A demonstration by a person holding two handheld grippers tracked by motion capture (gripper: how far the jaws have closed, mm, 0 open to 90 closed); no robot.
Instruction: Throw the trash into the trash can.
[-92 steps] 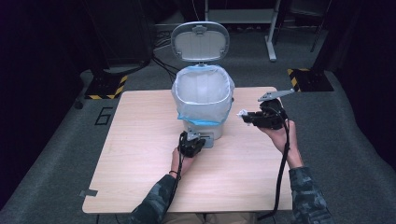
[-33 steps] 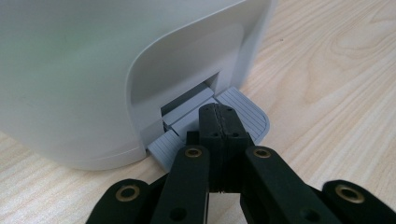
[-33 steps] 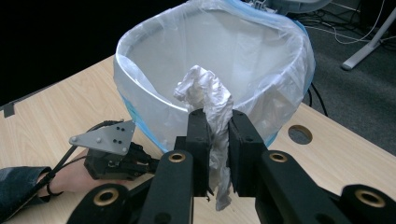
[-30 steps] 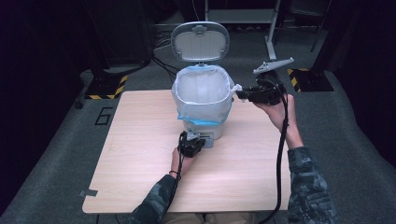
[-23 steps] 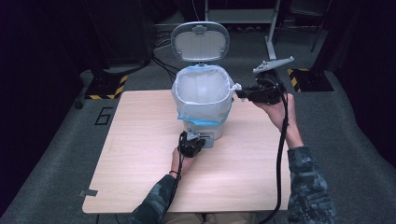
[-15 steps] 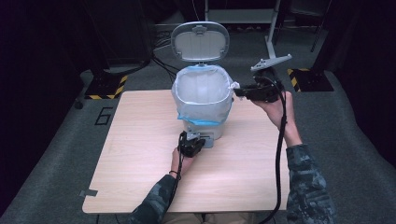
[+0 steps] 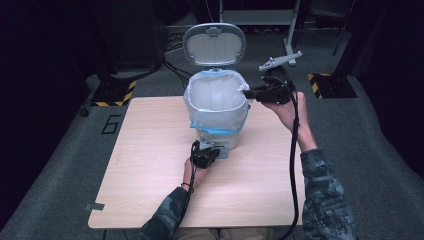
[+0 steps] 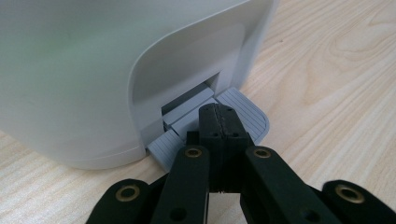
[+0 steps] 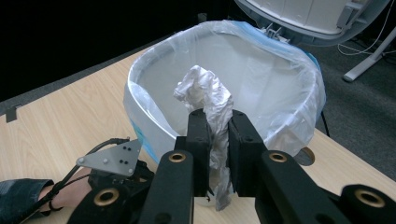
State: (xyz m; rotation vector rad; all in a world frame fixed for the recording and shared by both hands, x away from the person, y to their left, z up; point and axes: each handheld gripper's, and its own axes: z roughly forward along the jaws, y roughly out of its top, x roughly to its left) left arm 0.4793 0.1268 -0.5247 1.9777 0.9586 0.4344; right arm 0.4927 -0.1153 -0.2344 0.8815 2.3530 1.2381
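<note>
Left gripper (image 7: pixel 206 151) low on table (image 7: pixel 150 200), jaws pressed together, empty, tips down on grey pedal (image 8: pixel 243 112) at bin (image 7: pixel 217 107) base. Farther off, right gripper (image 7: pixel 250 93) at bin rim, jaws clamped on crumpled white paper (image 9: pixel 208 100), held over bag-lined opening. Behind, lid (image 7: pixel 214 44) stood upright, open.

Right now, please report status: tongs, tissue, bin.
Left tongs shut, pressing grey pedal. Right tongs shut on crumpled white tissue, at rim of lined white bin. Lid open, nothing blocking.
</note>
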